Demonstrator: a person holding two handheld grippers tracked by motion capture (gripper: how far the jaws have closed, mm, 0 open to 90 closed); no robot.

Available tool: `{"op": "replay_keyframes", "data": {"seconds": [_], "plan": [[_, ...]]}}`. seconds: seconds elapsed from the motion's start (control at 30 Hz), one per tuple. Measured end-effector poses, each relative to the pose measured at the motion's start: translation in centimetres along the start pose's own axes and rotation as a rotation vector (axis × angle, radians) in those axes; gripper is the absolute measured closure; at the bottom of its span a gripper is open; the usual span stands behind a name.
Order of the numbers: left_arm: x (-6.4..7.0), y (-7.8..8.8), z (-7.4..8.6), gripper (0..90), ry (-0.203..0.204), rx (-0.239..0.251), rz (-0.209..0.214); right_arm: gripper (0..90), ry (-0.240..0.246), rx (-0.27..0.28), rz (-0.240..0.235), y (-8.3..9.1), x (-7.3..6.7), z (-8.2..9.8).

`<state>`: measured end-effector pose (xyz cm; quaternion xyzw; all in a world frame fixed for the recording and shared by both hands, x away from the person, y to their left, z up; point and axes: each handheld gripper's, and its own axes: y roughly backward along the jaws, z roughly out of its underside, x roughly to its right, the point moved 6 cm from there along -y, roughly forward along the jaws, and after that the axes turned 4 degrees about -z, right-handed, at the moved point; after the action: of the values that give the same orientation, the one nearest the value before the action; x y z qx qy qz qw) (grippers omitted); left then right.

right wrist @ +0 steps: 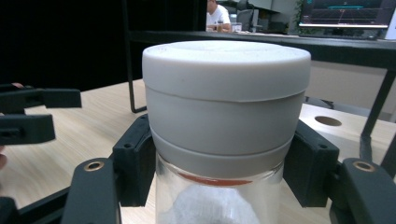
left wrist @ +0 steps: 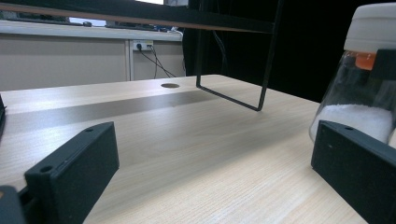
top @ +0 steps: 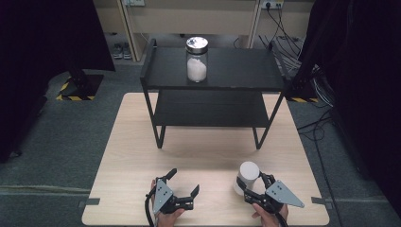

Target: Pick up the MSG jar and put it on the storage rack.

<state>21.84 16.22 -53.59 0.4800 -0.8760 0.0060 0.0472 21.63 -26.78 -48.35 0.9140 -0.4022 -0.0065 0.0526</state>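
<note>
A glass jar with a white lid [top: 248,174] [right wrist: 226,93] and white powder inside stands on the wooden table [top: 198,151] near the front right. My right gripper [top: 254,183] [right wrist: 224,161] is shut on it, one jaw pressing each side just under the lid. My left gripper [top: 185,181] [left wrist: 210,154] rests low over the table at the front left, open with nothing between its jaws. In the left gripper view the jar [left wrist: 369,93] stands just beyond the right jaw. A second jar with a silver lid [top: 196,59] stands on the top shelf of the black rack [top: 246,66].
The rack has a lower shelf [top: 208,109] and thin black legs [top: 160,137] standing on the table's far half. Bare table lies between the rack and the grippers. Cables [top: 288,52] run on the floor behind. My left gripper [right wrist: 28,116] shows at the left in the right gripper view.
</note>
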Motion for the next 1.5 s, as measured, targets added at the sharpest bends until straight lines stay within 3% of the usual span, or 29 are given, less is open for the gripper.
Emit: {"op": "replay_keyframes", "data": {"seconds": [0.53, 0.8, 1.0, 1.5], "plan": [[0.0, 0.0, 0.0, 0.2, -0.001, -0.002, 0.005, 35.5, 0.016, 0.01, -0.023, -0.5, 0.1, -2.9], [-0.1, 0.0, 0.0, 0.2, 0.0, -0.002, 0.007, 35.5, 0.027, -0.003, -0.069, -1.2, 1.1, -6.2], [0.0, 0.0, 0.0, 0.2, -0.001, -0.003, 0.007, 35.5, 0.007, 0.005, -0.098, -2.2, 1.8, -8.2], [-0.1, 0.0, 0.0, 0.2, 0.012, -0.002, 0.007, 35.5, 0.044, 0.005, -0.113, -4.3, 2.8, -15.0]]}}
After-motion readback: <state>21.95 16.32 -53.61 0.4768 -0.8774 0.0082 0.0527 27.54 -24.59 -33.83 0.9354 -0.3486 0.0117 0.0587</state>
